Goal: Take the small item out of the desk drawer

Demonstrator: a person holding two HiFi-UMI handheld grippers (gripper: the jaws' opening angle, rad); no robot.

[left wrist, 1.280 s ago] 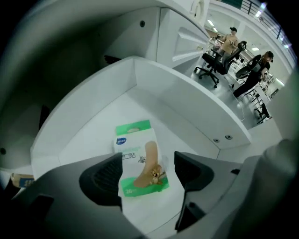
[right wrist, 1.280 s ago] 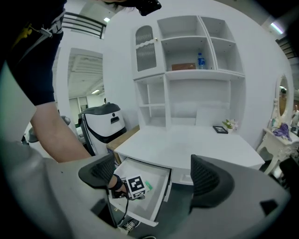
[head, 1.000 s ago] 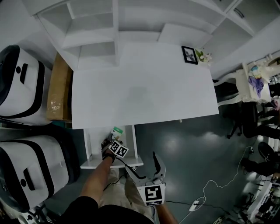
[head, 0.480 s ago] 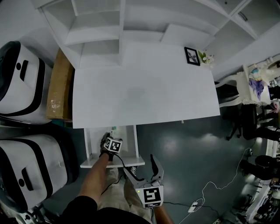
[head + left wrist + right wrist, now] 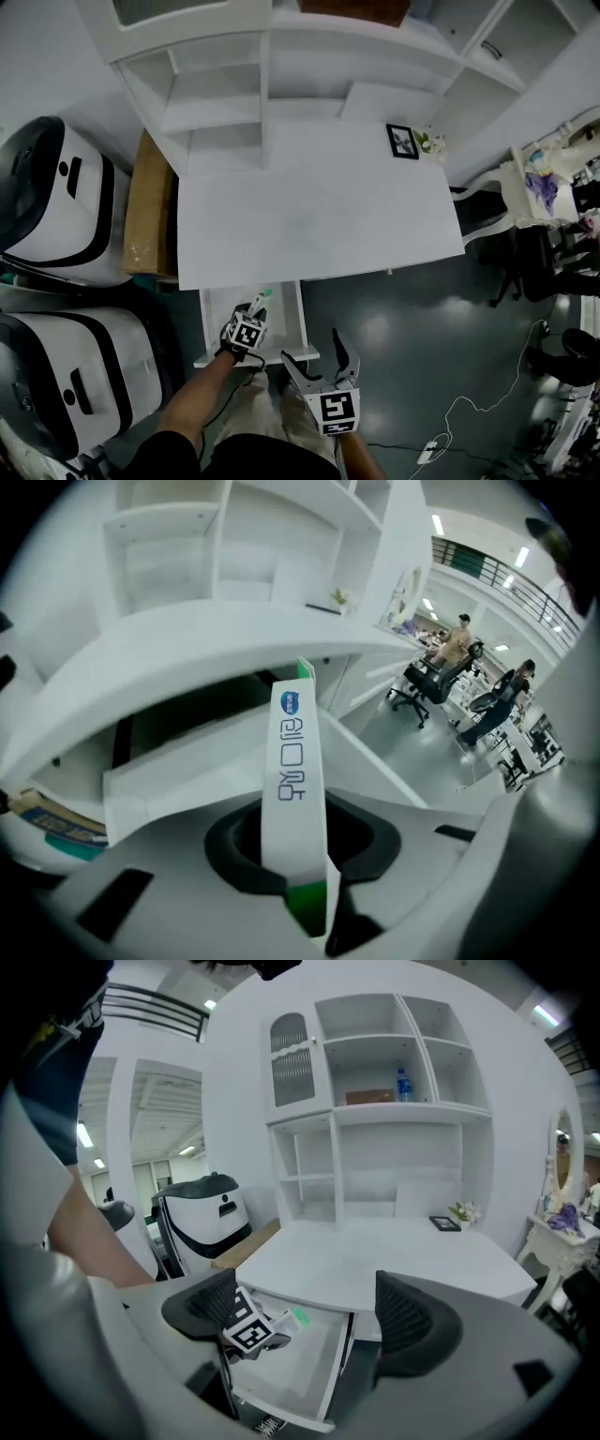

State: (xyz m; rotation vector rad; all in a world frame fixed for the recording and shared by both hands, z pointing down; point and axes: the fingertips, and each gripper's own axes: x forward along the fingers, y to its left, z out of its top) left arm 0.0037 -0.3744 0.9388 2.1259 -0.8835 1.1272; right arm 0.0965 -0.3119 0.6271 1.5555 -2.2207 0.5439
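One small box is being gripped by the left tool over the open drawer, lower centre; removal is seemingly being finished.

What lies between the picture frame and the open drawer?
Only bare white desktop; the head view shows nothing standing between picture frame and drawer.

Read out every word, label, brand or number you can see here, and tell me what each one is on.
Small box, clamped in the left gripper: large blue characters run along its white side, turned sideways; not legible enough to quote.
Blue oval logo above them: too small to read.
Marker cube on that gripper: black-and-white square codes, no words.
Bottle on the upper shelf: label too small.
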